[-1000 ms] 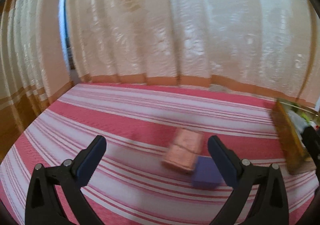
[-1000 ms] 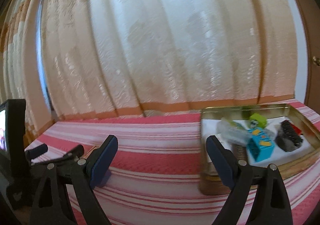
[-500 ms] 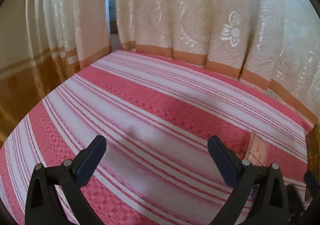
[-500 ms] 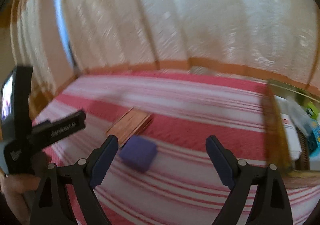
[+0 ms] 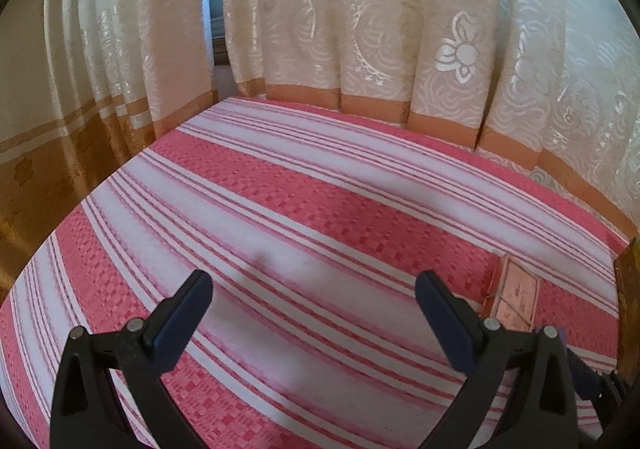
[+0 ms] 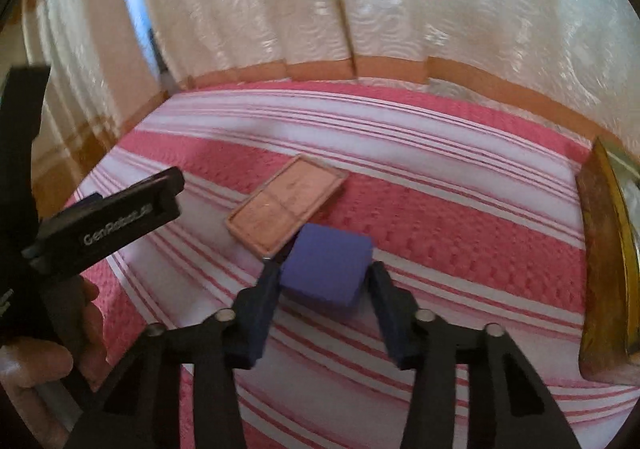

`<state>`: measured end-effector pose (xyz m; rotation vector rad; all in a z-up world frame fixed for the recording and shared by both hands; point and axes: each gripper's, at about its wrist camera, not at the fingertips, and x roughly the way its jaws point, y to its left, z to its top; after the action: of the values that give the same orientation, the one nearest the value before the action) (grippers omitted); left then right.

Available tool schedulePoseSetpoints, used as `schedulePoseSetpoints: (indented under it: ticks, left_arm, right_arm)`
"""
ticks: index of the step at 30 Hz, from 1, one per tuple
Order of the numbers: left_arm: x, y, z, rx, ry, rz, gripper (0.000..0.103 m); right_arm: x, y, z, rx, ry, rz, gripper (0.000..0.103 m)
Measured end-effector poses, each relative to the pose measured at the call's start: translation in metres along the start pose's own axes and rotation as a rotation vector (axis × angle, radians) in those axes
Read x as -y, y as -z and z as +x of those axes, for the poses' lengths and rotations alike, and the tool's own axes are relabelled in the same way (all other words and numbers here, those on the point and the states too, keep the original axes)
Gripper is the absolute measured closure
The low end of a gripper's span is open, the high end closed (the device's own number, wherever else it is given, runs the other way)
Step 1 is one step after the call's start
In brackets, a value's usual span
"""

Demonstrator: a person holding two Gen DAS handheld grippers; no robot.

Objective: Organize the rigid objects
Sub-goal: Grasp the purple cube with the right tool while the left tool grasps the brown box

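A purple block (image 6: 326, 269) lies on the red-and-white striped cloth (image 6: 440, 241), touching the near corner of a flat pink box (image 6: 286, 209). My right gripper (image 6: 324, 269) points down at the block, its jaws closing, and both dark pads touch the block's sides. My left gripper (image 5: 314, 301) hangs open over bare cloth with nothing between its fingers. In the left wrist view the pink box (image 5: 516, 297) lies just right of the right fingertip, and the purple block is almost hidden behind that finger.
A gold-rimmed tray (image 6: 600, 249) stands at the right edge of the cloth, and its corner shows in the left wrist view (image 5: 628, 289). Cream curtains (image 5: 360, 29) hang along the far edge. A hand (image 6: 36, 365) holds the left tool at the left.
My right gripper swung left and down from the tray to the purple block, and its jaws narrowed around it. The left view turned left, so the two boxes slid to its right edge.
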<state>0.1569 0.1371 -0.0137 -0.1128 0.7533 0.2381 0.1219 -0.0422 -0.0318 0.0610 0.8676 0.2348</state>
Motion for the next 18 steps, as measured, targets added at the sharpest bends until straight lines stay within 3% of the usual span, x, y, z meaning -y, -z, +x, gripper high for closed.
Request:
schedulePoseSetpoints:
  ticks: [5,8,14,18]
  left_arm:
    - [0.008,0.0,-0.004,0.013,0.044,0.048,0.0]
    - [0.022,0.002,-0.01,0.035,0.109,0.114,0.0]
    - [0.052,0.006,-0.017,0.045,0.197,0.236,0.0]
    - [0.07,0.01,-0.014,-0.007,0.311,0.261,0.0]
  right_arm:
    - [0.019,0.004,-0.01,0.009,-0.004,0.031,0.059]
    - [0.033,0.009,-0.022,0.043,-0.006,0.06,0.06]
    - [0.047,0.019,-0.056,0.164,0.077,0.038,0.06]
    - [0.054,0.018,-0.063,0.207,0.125,0.056,0.06]
